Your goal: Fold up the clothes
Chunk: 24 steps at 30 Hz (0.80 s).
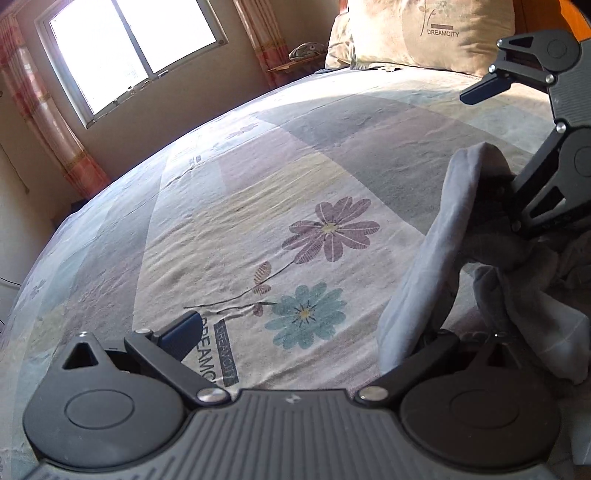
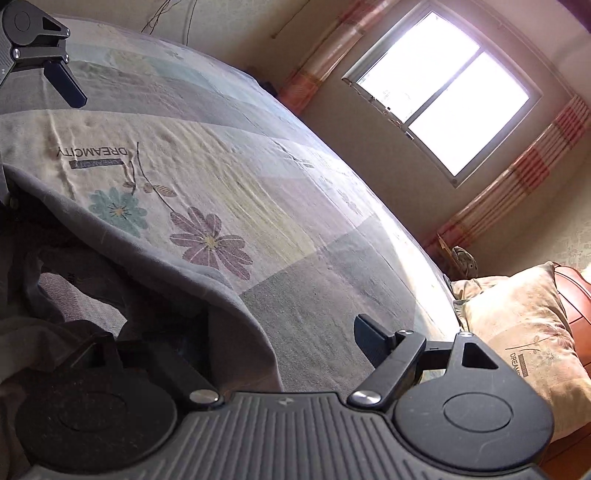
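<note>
Clothes: a grey cloth (image 1: 436, 254) hangs in a loose bunch between the two grippers, low over the bed (image 1: 258, 221).
Left fingers: the left gripper (image 1: 306, 332) has its fingers spread wide. One finger (image 1: 181, 328) is bare over the flower sheet. The other finger is under the grey cloth, so the cloth hangs on it. It is not pinched.
Right fingers: the right gripper (image 2: 258, 332) has its fingers spread wide too. One finger (image 2: 373, 336) is bare. The other is hidden under the grey cloth (image 2: 221, 291), which lies over it.
Where the cloth is: at the near side of the bed, rumpled, partly in the air and partly sagging down onto the sheet.
Around it: a pillow (image 1: 428, 33) at the head of the bed, a bright window (image 1: 129, 51) and striped curtains (image 1: 40, 122).
Step now: I think the cloth is being picked up or let go, with no fold made yet.
Next move: each gripper needs to find an edge or corner, close on it, then pull the cloth flat on the bed.
</note>
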Motion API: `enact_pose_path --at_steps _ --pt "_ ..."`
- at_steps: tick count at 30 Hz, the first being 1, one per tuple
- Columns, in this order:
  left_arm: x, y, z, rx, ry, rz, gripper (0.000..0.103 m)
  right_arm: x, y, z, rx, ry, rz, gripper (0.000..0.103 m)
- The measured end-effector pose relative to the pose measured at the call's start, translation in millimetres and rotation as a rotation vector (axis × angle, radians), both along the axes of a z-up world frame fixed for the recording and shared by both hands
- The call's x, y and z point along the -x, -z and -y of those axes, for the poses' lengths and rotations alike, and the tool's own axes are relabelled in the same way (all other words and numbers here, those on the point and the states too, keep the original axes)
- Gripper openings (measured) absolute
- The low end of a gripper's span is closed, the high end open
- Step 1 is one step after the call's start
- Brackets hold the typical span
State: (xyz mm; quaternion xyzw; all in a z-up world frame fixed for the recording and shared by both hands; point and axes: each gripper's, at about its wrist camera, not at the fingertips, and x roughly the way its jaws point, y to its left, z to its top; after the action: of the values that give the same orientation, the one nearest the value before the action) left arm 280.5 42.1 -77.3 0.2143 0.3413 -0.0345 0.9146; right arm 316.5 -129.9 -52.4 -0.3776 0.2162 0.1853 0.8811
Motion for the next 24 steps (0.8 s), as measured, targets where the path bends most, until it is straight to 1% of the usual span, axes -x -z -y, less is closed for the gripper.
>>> enact_pose_path --at_steps 4,7,11,15,17,19,20,23,24 --pt "-38.5 5.8 -6.1 -0.02 0.016 0.003 0.103 -42.4 9.8 -2.0 -0.008 0.039 -0.037 0.085" --pt "-66.2 9.1 -7.6 -0.006 0.037 -0.018 0.103 -70.7 18.7 -3.5 0.001 0.07 -0.056 0.085" --pt "-102.3 12.0 -6.6 -0.011 0.054 -0.027 0.103 -109.7 31.2 -4.4 -0.003 0.115 -0.075 0.085" --pt "-139.4 15.2 -8.6 0.028 0.026 -0.045 0.103 -145.0 40.1 -5.2 -0.011 0.184 -0.065 0.085" --pt "-154.7 22.4 -7.7 0.025 0.011 -0.063 0.103 -159.1 47.1 -5.9 -0.004 0.209 -0.071 0.085" --pt "-162.3 33.1 -5.2 0.016 0.004 -0.105 0.103 -167.9 53.8 -4.5 -0.015 0.231 -0.102 0.087" --pt "-163.4 36.7 -4.5 0.016 0.0 -0.118 0.103 -169.8 55.1 -2.9 -0.027 0.24 -0.113 0.089" --pt "-152.7 31.5 -11.4 0.077 -0.013 -0.146 0.102 -166.0 41.4 9.5 -0.09 0.232 -0.217 0.089" --pt "-146.0 27.7 -14.5 0.102 0.005 -0.167 0.102 -161.6 35.0 15.2 -0.114 0.217 -0.258 0.089"
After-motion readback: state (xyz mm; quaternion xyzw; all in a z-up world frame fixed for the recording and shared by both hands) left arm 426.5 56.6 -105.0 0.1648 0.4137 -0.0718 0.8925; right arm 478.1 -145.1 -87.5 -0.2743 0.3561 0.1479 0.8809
